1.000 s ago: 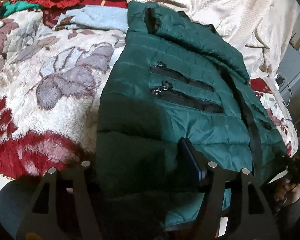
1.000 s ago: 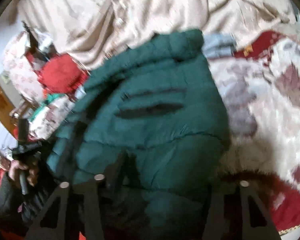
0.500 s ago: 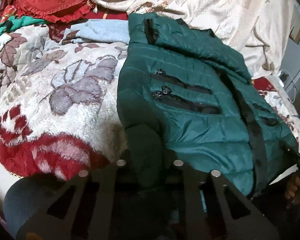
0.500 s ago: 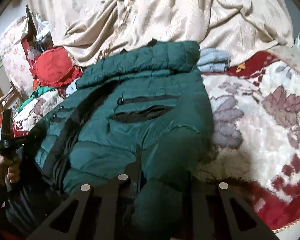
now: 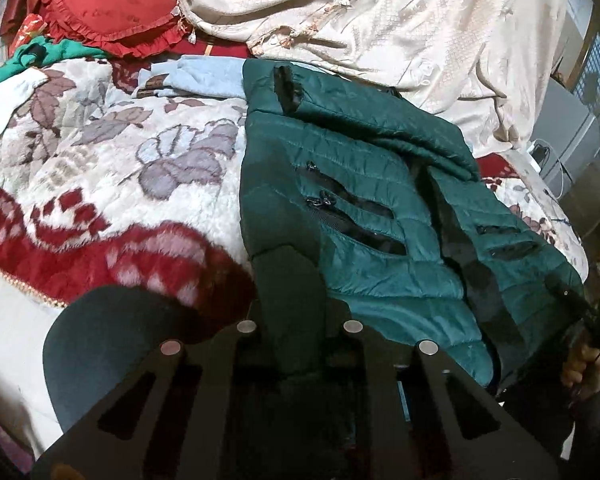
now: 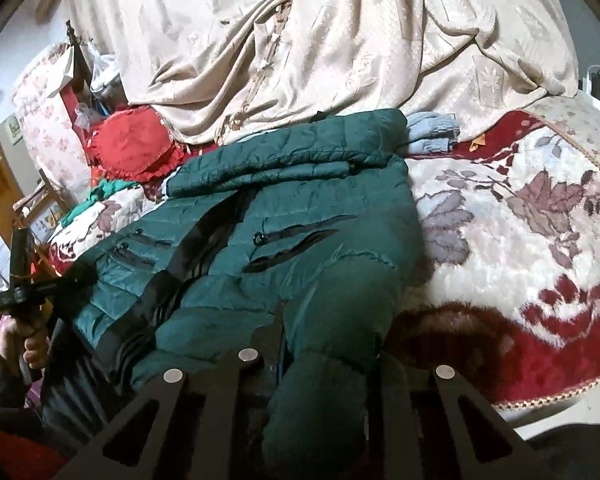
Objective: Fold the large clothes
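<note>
Left wrist view: left gripper (image 5: 296,320) and right gripper (image 6: 324,344) each clamp the green jacket (image 5: 360,208) (no legible labels).

Quilted green jacket (image 5: 352,184): slightly glossy synthetic cloth ahead of gripper. Blanket (image 5: 100,184) left of it: fluffy, matt pile. Beige cover (image 5: 400,28) beyond: satin sheen, embossed pattern. Left gripper (image 5: 296,326): matt black plastic, shiny metal rivets.
</note>
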A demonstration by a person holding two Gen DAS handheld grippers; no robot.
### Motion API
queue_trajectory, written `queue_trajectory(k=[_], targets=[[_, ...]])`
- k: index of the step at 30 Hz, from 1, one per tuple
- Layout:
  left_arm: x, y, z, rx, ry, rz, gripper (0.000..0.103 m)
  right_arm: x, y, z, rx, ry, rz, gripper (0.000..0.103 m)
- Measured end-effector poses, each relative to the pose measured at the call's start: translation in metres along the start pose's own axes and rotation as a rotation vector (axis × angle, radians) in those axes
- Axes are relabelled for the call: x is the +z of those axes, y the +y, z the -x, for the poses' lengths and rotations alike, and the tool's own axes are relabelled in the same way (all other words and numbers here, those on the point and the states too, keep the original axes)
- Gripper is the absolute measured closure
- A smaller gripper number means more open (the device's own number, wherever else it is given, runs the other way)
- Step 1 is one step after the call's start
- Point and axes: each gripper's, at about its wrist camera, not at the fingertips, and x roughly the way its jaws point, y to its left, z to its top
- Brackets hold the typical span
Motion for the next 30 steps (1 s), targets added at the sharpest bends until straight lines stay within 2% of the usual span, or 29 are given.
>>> queue_trajectory(k=[5, 9, 14, 30], targets=[[-0.004, 0.001, -0.015, 0.037, 0.032, -0.003, 0.092, -0.002, -0.001, -0.01, -0.033, 0.022, 0.004, 0.087], [-0.008, -0.002, -0.042, 0.105, 0.086, -0.035, 0.089, -0.003, -0.001, -0.022, -0.07, 0.051, 0.006, 0.087], [-0.015, -0.013, -0.048, 0.197, 0.084, -0.107, 0.082, -0.003, 0.002, -0.027, -0.079, 0.048, 0.011, 0.087], [-0.017, -0.009, -0.051, 0.199, 0.09, -0.092, 0.08, -0.005, 0.005, -0.033, -0.105, 0.072, 0.027, 0.087]])
